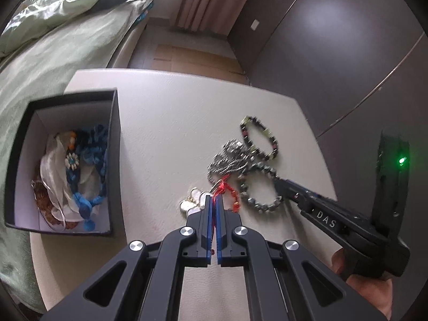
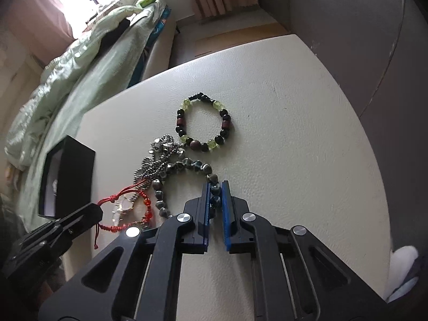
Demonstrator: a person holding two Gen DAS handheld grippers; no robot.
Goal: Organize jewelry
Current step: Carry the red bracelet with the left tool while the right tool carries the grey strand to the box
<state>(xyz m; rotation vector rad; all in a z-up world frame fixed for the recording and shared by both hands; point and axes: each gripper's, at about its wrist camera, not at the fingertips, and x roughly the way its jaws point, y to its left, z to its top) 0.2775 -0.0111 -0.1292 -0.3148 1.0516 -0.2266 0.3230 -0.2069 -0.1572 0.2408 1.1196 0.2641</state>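
Note:
On the cream table (image 1: 165, 123), my left gripper (image 1: 214, 198) is shut on the red cord of a red bead bracelet (image 1: 234, 198), which runs up between its blue pads. In the right wrist view the same gripper (image 2: 97, 211) pinches that cord beside the red beads (image 2: 147, 208). My right gripper (image 2: 216, 184) is shut on a grey bead bracelet (image 2: 187, 164), with beads pressed between its pads. A silver chain (image 2: 160, 157) lies tangled with both. A green-and-black bead bracelet (image 2: 226, 124) lies apart, farther back.
A black box (image 1: 115, 144) with a white inside stands at the table's left edge and holds blue and white jewelry. A small white-and-gold piece (image 1: 191, 200) lies by the left pads. A bed with green bedding (image 1: 53, 61) flanks the left, dark wardrobe doors (image 1: 334, 53) the right.

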